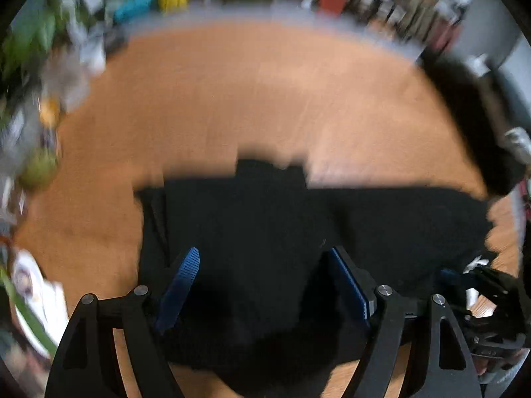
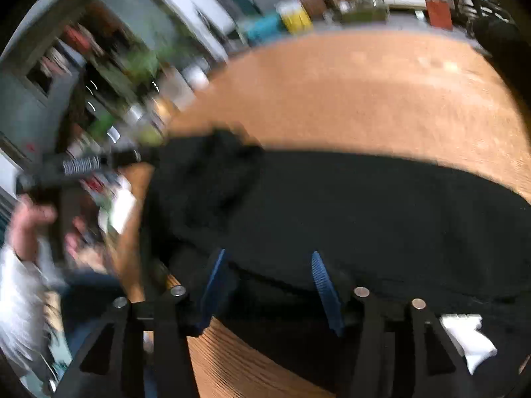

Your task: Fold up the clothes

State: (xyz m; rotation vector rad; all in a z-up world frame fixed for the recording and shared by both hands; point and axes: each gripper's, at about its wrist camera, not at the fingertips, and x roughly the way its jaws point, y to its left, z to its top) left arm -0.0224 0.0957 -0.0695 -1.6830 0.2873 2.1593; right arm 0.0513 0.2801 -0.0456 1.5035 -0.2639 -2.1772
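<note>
Left wrist view: the left gripper (image 1: 262, 285) hangs with jaws spread and empty above the black garment (image 1: 265, 232), which lies flat along the near edge of the wooden table (image 1: 265, 99), ready for a fold. Right wrist view: the right gripper (image 2: 268, 285), jaws parted and pressing nothing, poised over the garment's near hem at the table edge.

left tongs (image 1: 265, 285) gaping and angled down, right tongs (image 2: 270, 285) parted, empty

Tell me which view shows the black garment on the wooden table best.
The left wrist view: the black garment lies nearly whole on the wooden table. The right wrist view cuts the garment off at the right.
</note>
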